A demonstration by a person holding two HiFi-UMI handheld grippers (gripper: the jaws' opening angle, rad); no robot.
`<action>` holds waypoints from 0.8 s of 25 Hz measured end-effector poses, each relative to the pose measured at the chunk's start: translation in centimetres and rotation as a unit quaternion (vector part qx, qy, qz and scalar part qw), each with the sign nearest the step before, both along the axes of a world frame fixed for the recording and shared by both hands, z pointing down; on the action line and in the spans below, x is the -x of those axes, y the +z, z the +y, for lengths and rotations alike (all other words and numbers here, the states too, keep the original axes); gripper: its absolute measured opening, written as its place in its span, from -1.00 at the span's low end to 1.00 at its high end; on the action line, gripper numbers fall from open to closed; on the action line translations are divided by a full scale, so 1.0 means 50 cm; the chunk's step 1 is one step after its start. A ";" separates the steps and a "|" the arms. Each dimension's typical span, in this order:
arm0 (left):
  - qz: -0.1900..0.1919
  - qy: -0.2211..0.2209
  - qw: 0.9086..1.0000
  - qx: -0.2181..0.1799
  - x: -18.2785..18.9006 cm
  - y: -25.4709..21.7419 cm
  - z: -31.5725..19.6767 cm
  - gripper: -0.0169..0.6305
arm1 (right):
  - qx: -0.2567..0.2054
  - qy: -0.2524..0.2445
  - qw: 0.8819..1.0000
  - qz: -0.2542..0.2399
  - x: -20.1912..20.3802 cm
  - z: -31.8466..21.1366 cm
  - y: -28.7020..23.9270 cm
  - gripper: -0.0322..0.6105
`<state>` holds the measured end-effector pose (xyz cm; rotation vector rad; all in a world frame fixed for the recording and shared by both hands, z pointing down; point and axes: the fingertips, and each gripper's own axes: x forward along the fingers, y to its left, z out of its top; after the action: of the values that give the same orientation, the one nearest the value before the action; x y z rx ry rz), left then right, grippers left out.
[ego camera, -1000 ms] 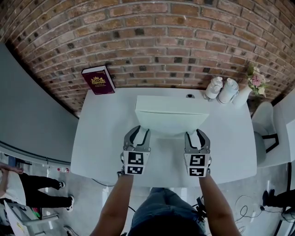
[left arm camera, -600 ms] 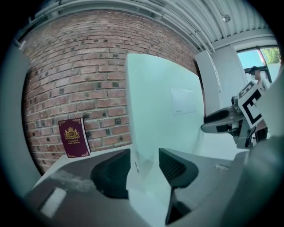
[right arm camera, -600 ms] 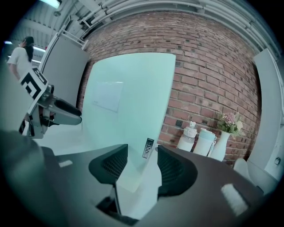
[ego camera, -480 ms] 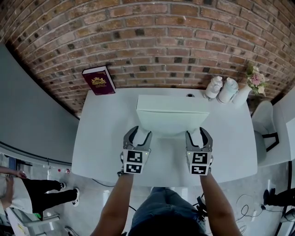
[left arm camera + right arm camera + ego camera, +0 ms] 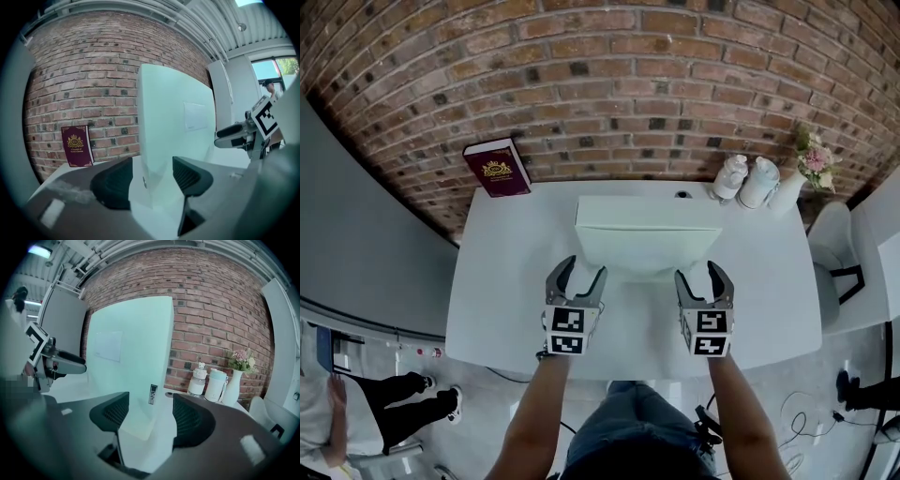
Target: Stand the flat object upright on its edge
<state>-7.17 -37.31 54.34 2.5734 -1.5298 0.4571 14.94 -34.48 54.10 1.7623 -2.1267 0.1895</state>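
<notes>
looks like an office or studio space: an exposed brick wall (image 5: 609,94) behind a plain white counter (image 5: 506,281), a white chair (image 5: 836,267) beside it, loose cables (image 5: 791,409) on the pale floor, bare pipes (image 5: 154,5) along the ceiling, a vase of flowers (image 5: 814,167).

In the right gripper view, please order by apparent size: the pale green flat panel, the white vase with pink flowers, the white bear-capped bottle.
1. Pale green flat panel, largest, though nearest the camera.
2. White vase with pink flowers.
3. White bear-capped bottle; similar to the vase alone.
</notes>
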 end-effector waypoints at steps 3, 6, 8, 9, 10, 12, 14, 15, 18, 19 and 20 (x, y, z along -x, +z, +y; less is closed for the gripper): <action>0.014 0.001 1.000 0.000 0.003 -0.011 0.003 -0.14 | 0.000 0.003 1.000 -0.006 -0.001 0.009 -0.005 -0.03; 0.019 0.005 1.000 0.004 0.008 -0.020 0.014 -0.14 | 0.002 0.011 1.000 -0.017 -0.007 0.023 -0.014 -0.19; 0.020 0.011 1.000 0.005 0.012 -0.027 0.024 -0.14 | -0.004 0.015 1.000 -0.021 -0.008 0.031 -0.024 -0.30; 0.021 0.014 1.000 0.004 0.014 -0.031 0.028 -0.14 | -0.007 0.016 1.000 -0.023 -0.006 0.035 -0.029 -0.35; 0.022 0.016 1.000 0.002 0.017 -0.036 0.032 -0.14 | -0.011 0.016 1.000 -0.024 -0.003 0.039 -0.034 -0.42; 0.028 0.012 1.000 -0.006 0.027 -0.050 0.037 -0.26 | -0.016 0.015 0.999 -0.025 0.004 0.048 -0.045 -0.55; 0.036 -0.003 0.999 -0.018 0.040 -0.068 0.039 -0.48 | -0.022 0.014 0.999 -0.025 0.008 0.055 -0.055 -0.69; 0.039 -0.010 0.999 -0.023 0.045 -0.075 0.040 -0.64 | -0.023 0.012 0.999 -0.024 0.010 0.058 -0.060 -0.79; 0.040 -0.021 0.999 -0.031 0.049 -0.092 0.048 -0.95 | -0.022 -0.012 0.999 -0.032 0.025 0.074 -0.074 -0.90; 0.040 -0.022 0.998 -0.031 0.048 -0.097 0.052 -0.95 | -0.024 -0.020 0.999 -0.036 0.030 0.080 -0.081 -0.90; 0.041 -0.022 0.998 -0.032 0.047 -0.103 0.055 -0.95 | -0.028 -0.026 0.998 -0.040 0.035 0.084 -0.091 -0.90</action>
<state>-9.51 -34.58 49.21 2.5661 -1.5950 0.2992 13.17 -30.26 49.57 1.7568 -2.2523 0.1915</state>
